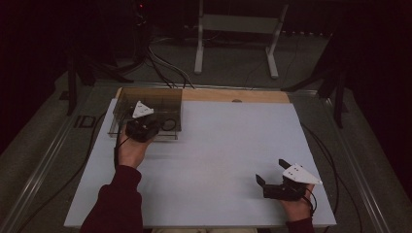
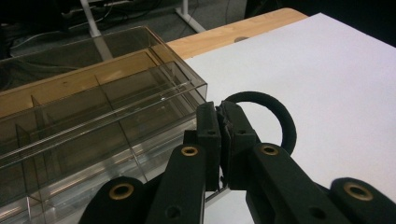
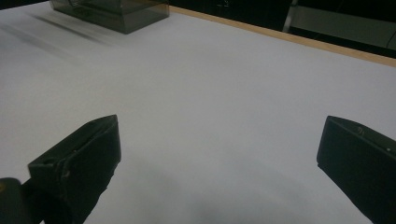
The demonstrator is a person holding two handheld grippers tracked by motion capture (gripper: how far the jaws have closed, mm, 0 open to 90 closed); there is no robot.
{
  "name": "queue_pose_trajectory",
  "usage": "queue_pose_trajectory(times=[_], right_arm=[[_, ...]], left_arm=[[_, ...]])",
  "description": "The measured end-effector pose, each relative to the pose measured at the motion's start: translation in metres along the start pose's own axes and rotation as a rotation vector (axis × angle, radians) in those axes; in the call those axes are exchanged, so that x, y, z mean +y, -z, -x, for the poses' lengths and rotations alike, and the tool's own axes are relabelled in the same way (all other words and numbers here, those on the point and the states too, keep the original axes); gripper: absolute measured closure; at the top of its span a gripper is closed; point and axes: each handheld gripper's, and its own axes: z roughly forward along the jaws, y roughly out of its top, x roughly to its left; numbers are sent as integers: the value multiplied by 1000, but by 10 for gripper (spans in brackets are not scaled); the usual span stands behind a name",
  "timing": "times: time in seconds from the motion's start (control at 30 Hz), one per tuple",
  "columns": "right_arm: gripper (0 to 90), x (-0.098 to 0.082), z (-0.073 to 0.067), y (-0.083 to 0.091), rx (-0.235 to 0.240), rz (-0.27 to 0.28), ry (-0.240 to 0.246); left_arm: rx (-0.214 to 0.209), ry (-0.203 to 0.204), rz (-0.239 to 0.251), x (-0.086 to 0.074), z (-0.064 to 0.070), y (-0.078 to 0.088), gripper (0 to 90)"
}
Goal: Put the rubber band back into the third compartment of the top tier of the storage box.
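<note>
Item: black ring (image 2: 275, 116), pinched by our L gripper (image 2: 224, 122) at far-left of table (image 1: 218, 160), just beside clear divided box (image 2: 93, 116), prob. for dropping into a compartment. R gripper (image 1: 272, 171): jaws spread, nothing between, parked near-right, out of the way.

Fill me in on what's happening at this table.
A person works at a white table with a gripper in each hand. The left gripper is shut on a black ring, holding it at the near corner of a clear divided box at the table's far left. The ring is outside the box, not yet in a compartment. The right gripper is open and holds nothing, down at the table's near right with bare surface ahead of it.
</note>
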Motion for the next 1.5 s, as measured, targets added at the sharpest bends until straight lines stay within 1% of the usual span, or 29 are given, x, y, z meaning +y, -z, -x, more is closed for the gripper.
queue_pose_trajectory(times=[0.4, 0.6, 0.9, 1.2, 1.27, 1.5], right_arm=[[2, 0, 0, 0, 0, 0, 1], [2, 0, 0, 0, 0, 0, 1], [2, 0, 0, 0, 1, 1, 2], [2, 0, 0, 0, 0, 1, 1], [2, 0, 0, 0, 1, 0, 1], [2, 0, 0, 0, 0, -1, 4]], left_arm=[[19, 9, -10, 0, -6, -5, 882], [30, 5, -22, -1, -7, -8, 882], [44, 15, -31, -3, -12, -12, 882], [60, 25, -48, -5, -16, -16, 882], [62, 21, -55, -5, -17, -17, 882], [63, 26, -72, -7, -19, -22, 880]])
